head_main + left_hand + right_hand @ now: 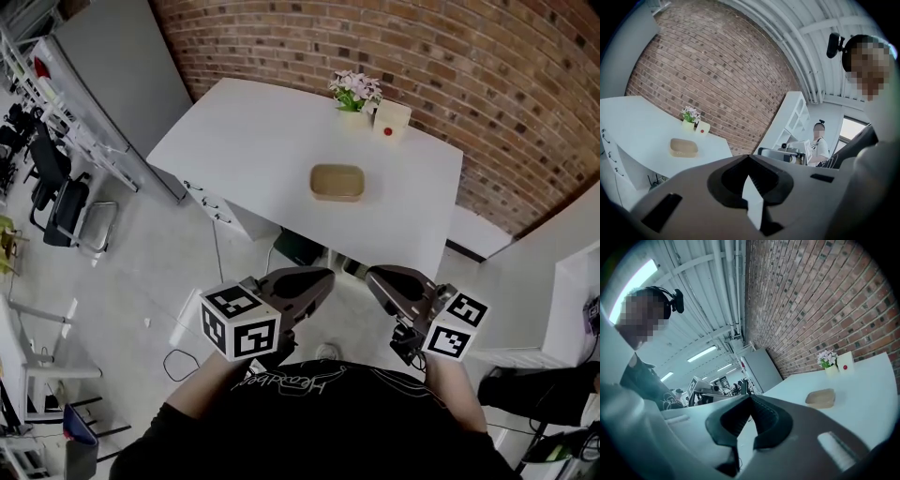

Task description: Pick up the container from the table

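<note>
The left tongs point(326, 277) and right tongs point(373, 276) hang closed and empty, well short of the tan container point(337, 182) on the white counter point(246, 141); arriving unopened, they risk shoving it toward the flowers point(355, 91).

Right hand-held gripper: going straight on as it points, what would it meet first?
Probably nothing near: its line passes left of the container, over the table, toward the grey cabinet; depth unclear.
</note>
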`<state>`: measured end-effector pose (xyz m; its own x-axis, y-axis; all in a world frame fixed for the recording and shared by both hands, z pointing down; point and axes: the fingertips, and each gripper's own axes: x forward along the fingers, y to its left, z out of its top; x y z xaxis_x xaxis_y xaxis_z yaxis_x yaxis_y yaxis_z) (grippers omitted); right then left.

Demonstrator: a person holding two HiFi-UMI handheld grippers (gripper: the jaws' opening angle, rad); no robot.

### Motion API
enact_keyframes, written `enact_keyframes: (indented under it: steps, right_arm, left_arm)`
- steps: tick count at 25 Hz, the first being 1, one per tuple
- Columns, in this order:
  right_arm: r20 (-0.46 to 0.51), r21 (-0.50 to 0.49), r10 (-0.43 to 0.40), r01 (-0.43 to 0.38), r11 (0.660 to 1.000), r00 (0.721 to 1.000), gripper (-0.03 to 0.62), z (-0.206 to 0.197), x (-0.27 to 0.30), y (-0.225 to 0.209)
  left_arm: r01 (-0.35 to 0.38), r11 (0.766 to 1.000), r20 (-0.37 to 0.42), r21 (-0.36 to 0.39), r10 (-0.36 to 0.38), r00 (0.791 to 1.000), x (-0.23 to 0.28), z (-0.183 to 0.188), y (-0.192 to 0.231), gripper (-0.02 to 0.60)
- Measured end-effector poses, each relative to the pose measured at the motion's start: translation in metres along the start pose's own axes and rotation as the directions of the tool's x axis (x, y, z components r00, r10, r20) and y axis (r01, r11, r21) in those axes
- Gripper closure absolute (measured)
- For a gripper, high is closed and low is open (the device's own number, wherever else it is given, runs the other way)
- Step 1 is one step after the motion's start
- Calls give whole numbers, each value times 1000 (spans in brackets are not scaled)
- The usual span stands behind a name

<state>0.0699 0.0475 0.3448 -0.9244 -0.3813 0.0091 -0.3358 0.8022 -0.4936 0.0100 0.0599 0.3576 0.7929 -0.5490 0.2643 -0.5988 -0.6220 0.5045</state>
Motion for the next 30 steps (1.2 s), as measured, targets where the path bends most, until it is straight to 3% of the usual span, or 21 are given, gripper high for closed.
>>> enact_keyframes:
  steps: [5,9,14,18,30]
  right_arm:
    - [19,9,-20,20,1000,1000,591,7,-8,-17]
    - [26,26,-41,40,999,999,590,4,-17,-24]
    - [66,39,-64,61,997,996,589,15,-25,-34]
    - [72,53,-91,87,995,993,589,18,-24,-47]
    - [36,141,-149,142,980,988,589,34,26,-131]
  left_arm:
    - [8,1000,-2,8,-8,1000,14,3,3,578]
    - [36,999,-5,-34,-36,999,24,1,0,578]
    - [48,999,-25,-1,-48,999,36,9,0,578]
    - [67,998,-38,-16,-68,997,48,14,8,578]
    - [79,991,-86,-106,-88,992,88,44,90,578]
